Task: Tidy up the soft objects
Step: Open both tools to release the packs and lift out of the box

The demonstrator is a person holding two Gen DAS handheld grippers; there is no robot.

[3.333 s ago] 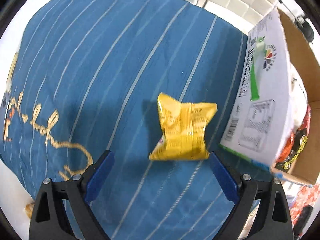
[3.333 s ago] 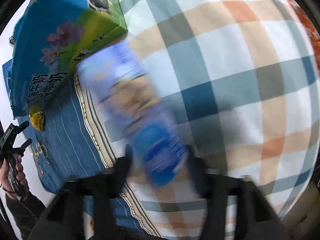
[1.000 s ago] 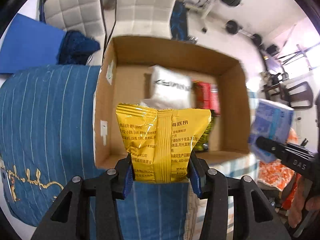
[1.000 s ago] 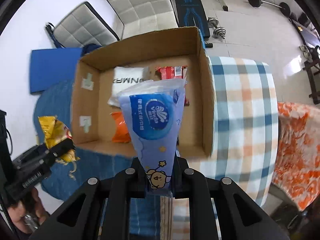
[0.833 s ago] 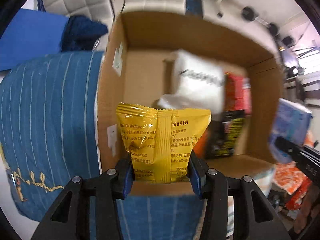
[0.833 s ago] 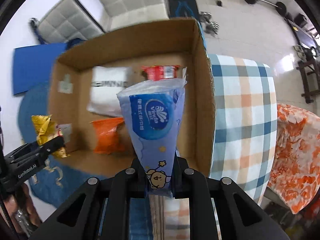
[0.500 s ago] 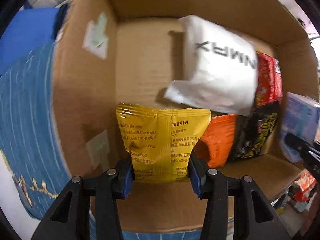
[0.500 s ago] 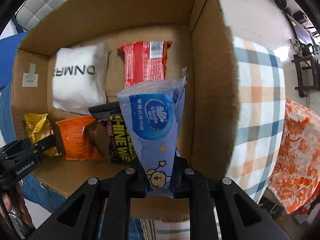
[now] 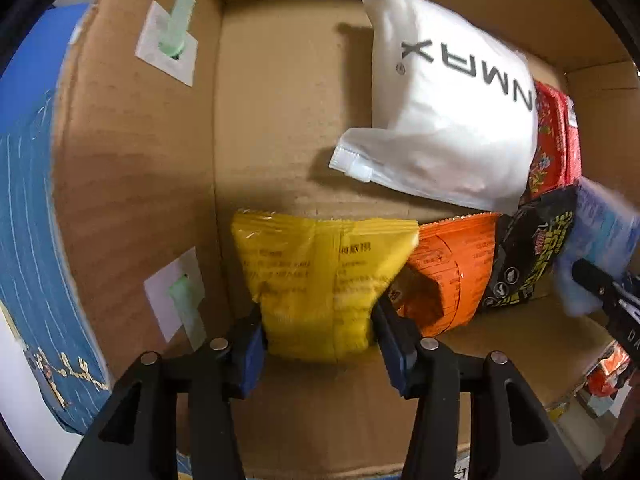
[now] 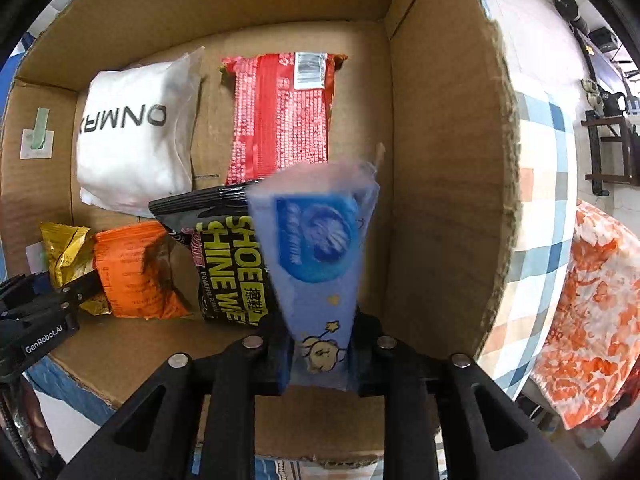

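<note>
Placing step: both grippers inside cardboard box (image 10: 448, 160). Left gripper (image 9: 318, 336) pinches yellow packet (image 9: 320, 276), right gripper (image 10: 318, 354) pinches blue tissue pack (image 10: 316, 248); next, prob. release both onto box floor.

Both fisheye cameras are looking forward along their own fingers and down into the open cardboard box (image 9: 132, 184) — close in, its walls filling most of each frame. The left wrist view is sitting nearest the box's left wall, facing the white pouch (image 9: 444, 108) at upper right. The right wrist view is facing the right wall (image 10: 448, 184) from slightly farther back. They are sharing the box floor: white pouch (image 10: 132, 152), orange packet (image 9: 452, 268) (image 10: 132, 272) and black pack (image 9: 528, 256) (image 10: 228, 264) — and each is catching the other gripper at its frame edge.
</note>
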